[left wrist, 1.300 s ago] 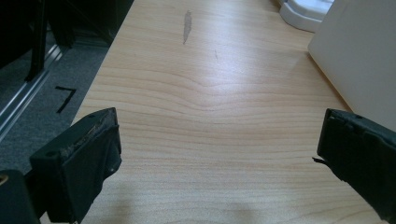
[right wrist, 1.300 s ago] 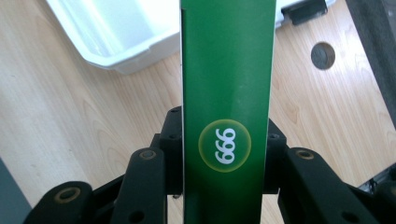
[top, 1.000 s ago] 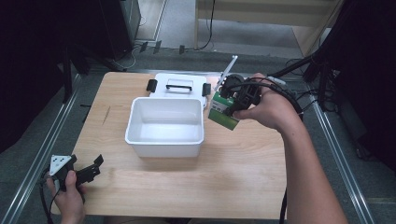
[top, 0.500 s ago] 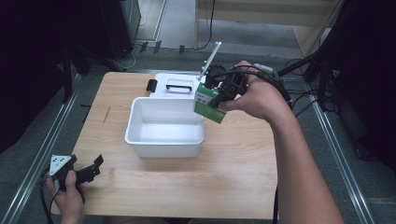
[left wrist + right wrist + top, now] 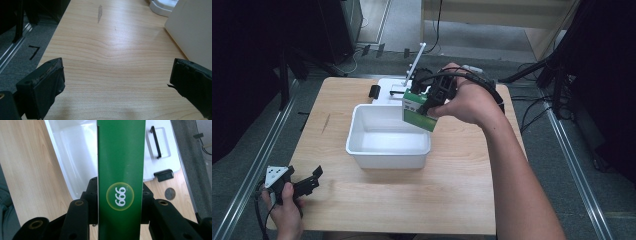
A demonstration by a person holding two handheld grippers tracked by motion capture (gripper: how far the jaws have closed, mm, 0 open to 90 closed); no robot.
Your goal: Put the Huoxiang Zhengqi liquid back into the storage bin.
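Observation:
A green box with a white label end hangs tilted over the back right corner of the white bin. My right gripper is shut on it. In the right gripper view the green box stands between the two black jaws of the right gripper, a "999" badge on its face, and the white bin lies below it. My left gripper rests open at the table's front left corner. Between the wide-apart jaws of the left gripper there is only bare wood.
The bin's white lid with black handle and clips lies behind the bin. A coin sits on the table by the lid. The bin's side wall stands ahead and right of the left gripper. Bare wooden table stretches along the front.
My right gripper has carried the green box leftward and slightly up, from beside the bin's right side to over its back right corner. The left gripper has stayed in place.

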